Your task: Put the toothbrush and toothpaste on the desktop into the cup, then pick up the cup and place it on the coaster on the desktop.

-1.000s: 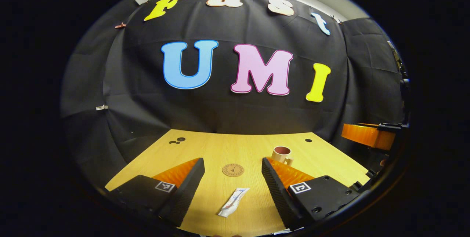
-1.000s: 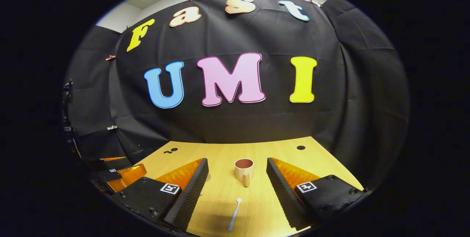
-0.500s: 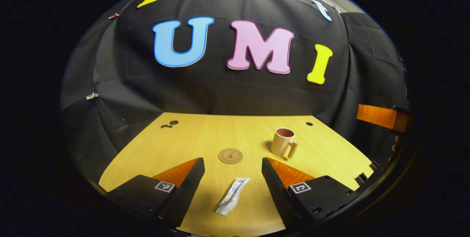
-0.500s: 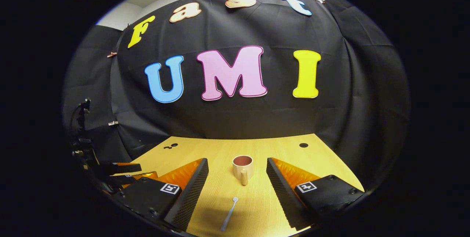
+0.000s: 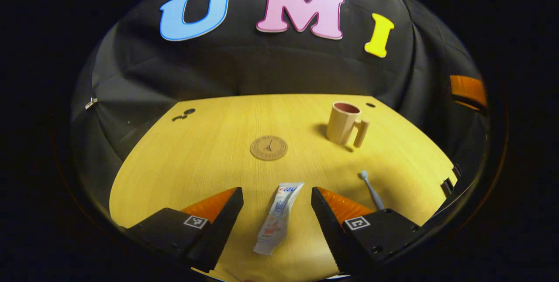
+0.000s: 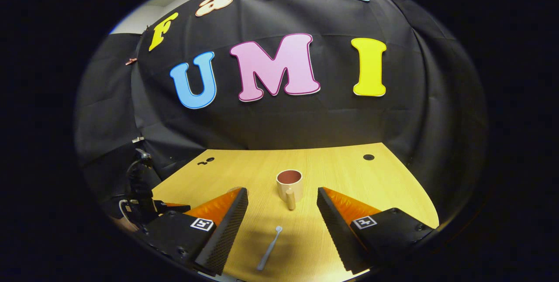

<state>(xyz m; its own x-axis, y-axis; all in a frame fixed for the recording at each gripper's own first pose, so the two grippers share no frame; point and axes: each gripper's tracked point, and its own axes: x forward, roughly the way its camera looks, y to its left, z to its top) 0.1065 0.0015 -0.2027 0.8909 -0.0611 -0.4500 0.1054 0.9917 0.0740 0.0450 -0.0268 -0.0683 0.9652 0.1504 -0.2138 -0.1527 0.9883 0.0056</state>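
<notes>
The bench (image 5: 205, 155) is lying under both my grippers, a pale wood-grain top, matt, with small round holes near its far corners. Black cloth, creased and pinned, is hanging as the booth wall (image 6: 284, 129) right behind the bench's far edge.

The cup (image 5: 343, 121) is standing upright toward the far right corner in the left gripper view: beige, smooth, cylindrical, with a darker pinkish inside and a blocky handle. In the right gripper view the cup (image 6: 289, 185) is sitting mid-bench with its handle facing me.

The coaster (image 5: 269, 147) is lying flat near the bench's middle, a thin round brown disc with an embossed mark, well apart from the cup.

The toothpaste (image 5: 277, 217) is lying flat near the near edge, a small crinkled white tube, between my left gripper's (image 5: 276, 212) fingers but not touching them. Those fingers are standing wide apart, ridged pads facing inward.

The toothbrush (image 6: 269, 247) is lying flat near the near edge, slim and pale, head pointing toward the cup. My right gripper (image 6: 281, 225) is hovering over it, fingers spread wide, gripping nothing.
</notes>
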